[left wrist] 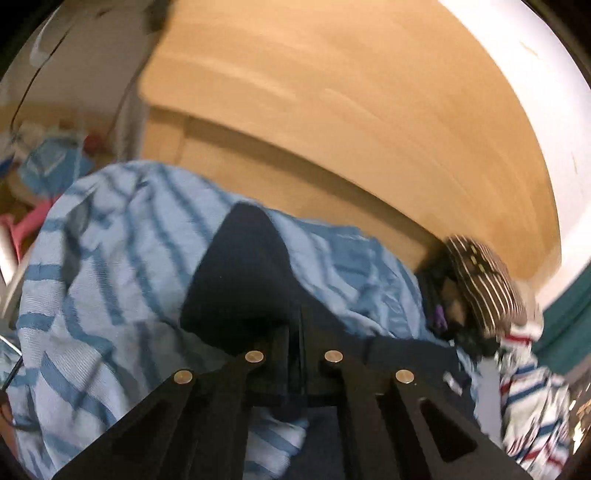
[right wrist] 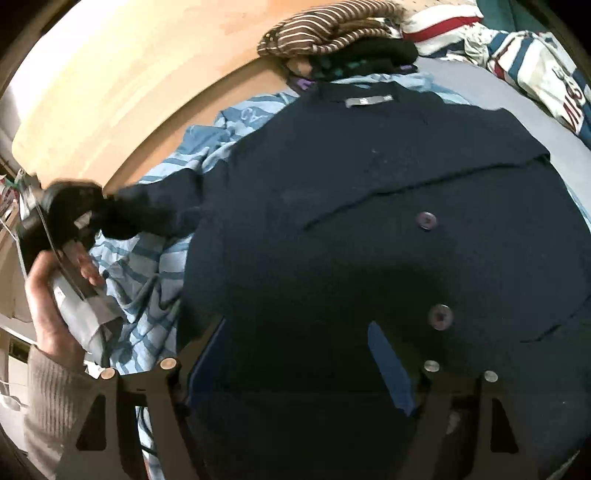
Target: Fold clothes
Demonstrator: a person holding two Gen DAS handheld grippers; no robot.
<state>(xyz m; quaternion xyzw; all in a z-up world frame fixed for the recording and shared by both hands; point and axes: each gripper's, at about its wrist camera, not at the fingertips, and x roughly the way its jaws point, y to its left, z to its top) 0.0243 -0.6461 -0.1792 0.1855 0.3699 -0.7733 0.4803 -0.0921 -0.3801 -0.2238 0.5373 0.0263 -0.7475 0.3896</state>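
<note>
A navy buttoned garment (right wrist: 369,221) lies spread flat on the bed, collar label at the far end. Its left sleeve (right wrist: 155,214) is stretched out to the side. My left gripper (right wrist: 99,214) is shut on the end of that sleeve, with a person's hand (right wrist: 48,295) on its handle. In the left wrist view the left gripper (left wrist: 295,332) shows its fingers closed together on the navy sleeve (left wrist: 240,277). My right gripper (right wrist: 297,325) hovers open over the garment's near hem, close to the lower button (right wrist: 440,316). Nothing is pinched between its fingers.
A light blue striped cloth (left wrist: 110,258) lies under the navy garment. A wooden board (left wrist: 332,110) runs along the bed's far side. A brown striped folded piece (right wrist: 325,29) tops a pile at the far end, beside a white, red and blue garment (right wrist: 535,74).
</note>
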